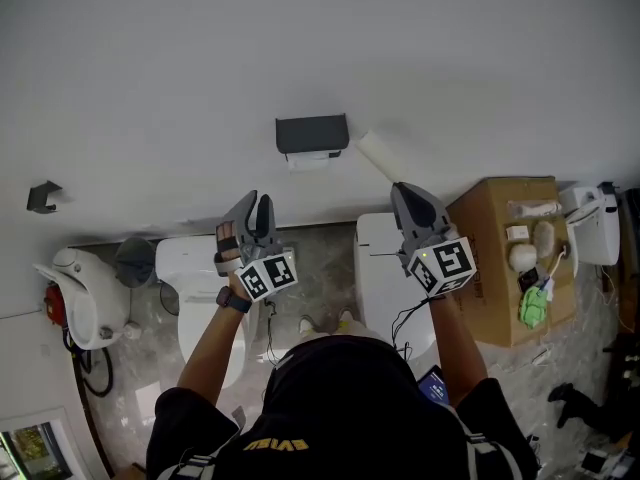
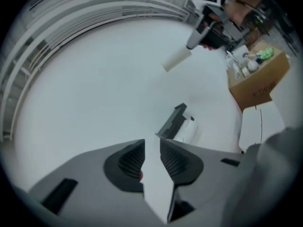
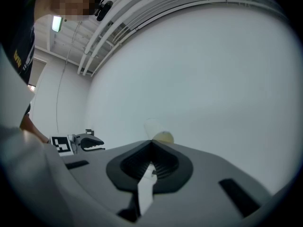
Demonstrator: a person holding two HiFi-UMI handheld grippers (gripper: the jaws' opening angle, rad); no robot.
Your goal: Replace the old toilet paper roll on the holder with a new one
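Observation:
A dark grey paper holder (image 1: 312, 133) hangs on the white wall, with a bit of white roll (image 1: 308, 159) showing under its cover. My right gripper (image 1: 403, 190) is shut on the near end of a pale cardboard tube (image 1: 378, 156), which it holds up to the right of the holder. In the right gripper view the tube (image 3: 158, 132) sticks out past the closed right gripper (image 3: 151, 143). My left gripper (image 1: 256, 206) is raised below and left of the holder, its jaws a little apart with nothing between them. From the left gripper (image 2: 151, 143), I see the holder (image 2: 171, 122) straight ahead.
Two white toilets (image 1: 203, 286) (image 1: 383, 273) stand against the wall below the holder. A cardboard box (image 1: 495, 268) with small items on top sits at the right. A grey bin (image 1: 135, 260) and a white appliance (image 1: 85, 298) are at the left, with a dark wall hook (image 1: 42, 196) above.

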